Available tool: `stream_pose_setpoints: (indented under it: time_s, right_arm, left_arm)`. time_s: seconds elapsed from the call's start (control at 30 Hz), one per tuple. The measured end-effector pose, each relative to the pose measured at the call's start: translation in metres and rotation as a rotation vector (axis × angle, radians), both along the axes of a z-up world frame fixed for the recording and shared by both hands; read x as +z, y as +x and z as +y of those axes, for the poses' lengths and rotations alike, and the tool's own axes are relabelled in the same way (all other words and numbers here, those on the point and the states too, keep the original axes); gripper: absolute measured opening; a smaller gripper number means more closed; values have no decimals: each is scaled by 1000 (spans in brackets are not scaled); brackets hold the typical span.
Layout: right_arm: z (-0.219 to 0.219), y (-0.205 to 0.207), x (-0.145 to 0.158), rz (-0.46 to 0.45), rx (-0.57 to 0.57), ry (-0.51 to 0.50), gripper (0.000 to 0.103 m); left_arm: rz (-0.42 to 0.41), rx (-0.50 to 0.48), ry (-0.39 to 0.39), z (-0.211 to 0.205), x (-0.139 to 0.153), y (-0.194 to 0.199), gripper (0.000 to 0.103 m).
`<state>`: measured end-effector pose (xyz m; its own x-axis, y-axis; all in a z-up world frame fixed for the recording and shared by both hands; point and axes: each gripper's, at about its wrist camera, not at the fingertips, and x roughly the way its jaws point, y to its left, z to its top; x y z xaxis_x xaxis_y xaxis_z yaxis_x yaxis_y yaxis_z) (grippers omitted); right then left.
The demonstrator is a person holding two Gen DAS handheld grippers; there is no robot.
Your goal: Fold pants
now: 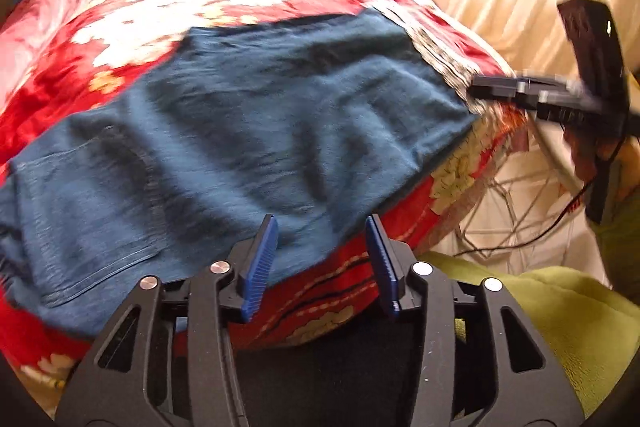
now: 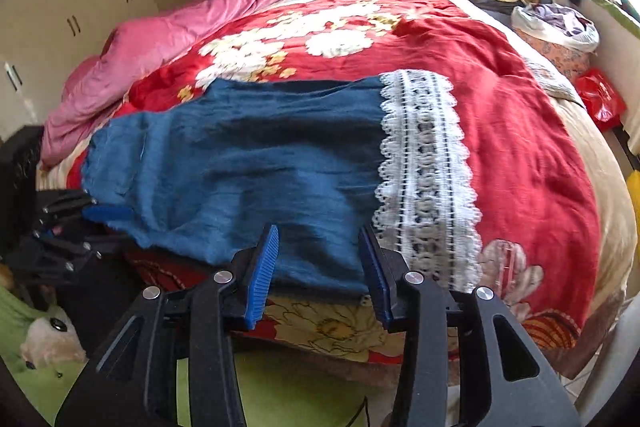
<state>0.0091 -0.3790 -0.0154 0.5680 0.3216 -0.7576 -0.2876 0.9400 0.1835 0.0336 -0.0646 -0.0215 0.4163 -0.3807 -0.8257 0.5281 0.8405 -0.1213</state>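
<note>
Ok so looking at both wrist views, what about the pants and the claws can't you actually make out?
- Blue pants: near hem in the right wrist view, hidden behind the right claw.
- Pants fabric in the left wrist view: pocket stitching smeared by motion blur.
- Right claw in the left wrist view: blurred, open or shut unclear there.
- Left claw in the right wrist view: cut off by the frame edge.

A bed (image 2: pixel 596 163) with a red floral cover (image 2: pixel 520 107) carries blue pants (image 2: pixel 256 155) and a pink quilt (image 2: pixel 160 43).

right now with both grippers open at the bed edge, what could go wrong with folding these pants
1. The blue pants lie close to the bed edge, so a pull could drag them off.
2. The lace hem may snag on a finger.
3. Both the left gripper and right gripper hold nothing, so a shallow pinch could catch the red bedspread.
</note>
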Motion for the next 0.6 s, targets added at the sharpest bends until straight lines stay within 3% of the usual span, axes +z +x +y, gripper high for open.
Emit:
stream_pose_setpoints:
  time_s: [0.07,0.13,0.3,0.4,0.6]
  right_arm:
    - [10,5,-13,24,23,-30,40]
    - [12,11,-31,88,20,-74,40]
    - [-6,8,-52,144,13,-2,41]
    - [-9,9,-53,150,6,20,41]
    - [-2,7,-46,131,29,-13,41]
  left_arm:
    - [-14,74,5,21,6,3,47]
    - [-30,196,31,49,8,9,65]
    - [-38,428,178,103,-5,30,68]
    - [-14,434,108,119,-12,39,68]
    - [-51,433,132,113,-10,35,71]
